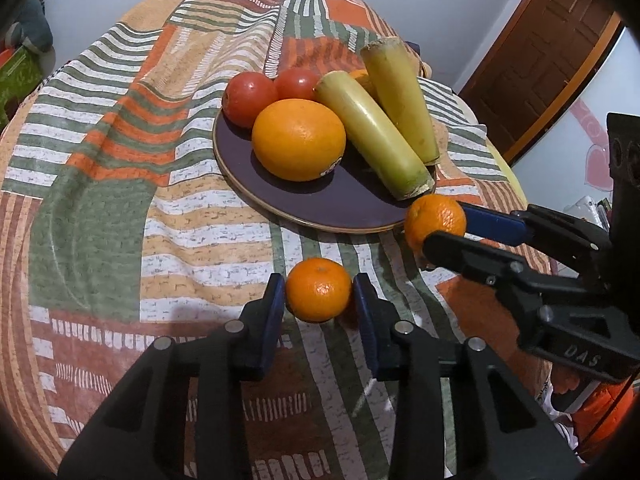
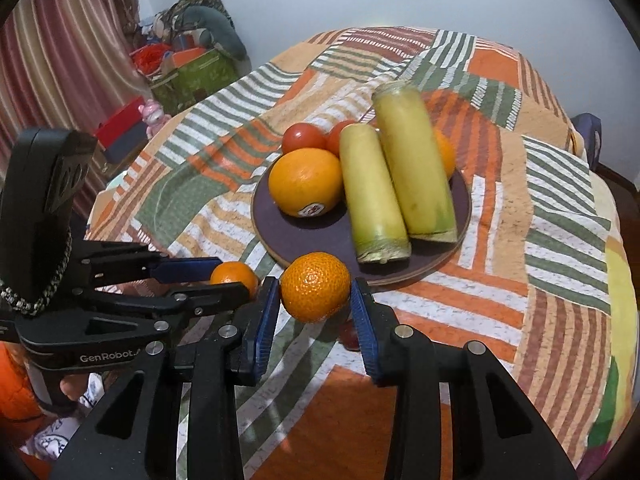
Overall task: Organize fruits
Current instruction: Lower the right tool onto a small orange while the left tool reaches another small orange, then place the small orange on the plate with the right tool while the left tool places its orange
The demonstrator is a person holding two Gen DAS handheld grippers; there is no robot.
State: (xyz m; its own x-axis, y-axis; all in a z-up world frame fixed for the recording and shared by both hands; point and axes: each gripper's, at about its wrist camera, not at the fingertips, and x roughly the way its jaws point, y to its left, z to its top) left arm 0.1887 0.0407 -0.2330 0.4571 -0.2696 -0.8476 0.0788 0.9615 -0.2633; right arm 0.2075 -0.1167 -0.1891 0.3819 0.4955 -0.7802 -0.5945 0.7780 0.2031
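2 tangerines (image 1: 318,290), 2 tomatoes (image 1: 249,98), 2 stalks (image 1: 374,136)

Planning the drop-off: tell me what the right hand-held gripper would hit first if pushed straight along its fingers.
Holding a mandarin, the right hand-held gripper would probably meet the plate's near rim first, then the cut stalks; depth is uncertain.

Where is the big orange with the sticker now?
The big orange lies on the dark plate, at its front left in both wrist views, just in front of two tomatoes and left of the two yellow-green stalks.
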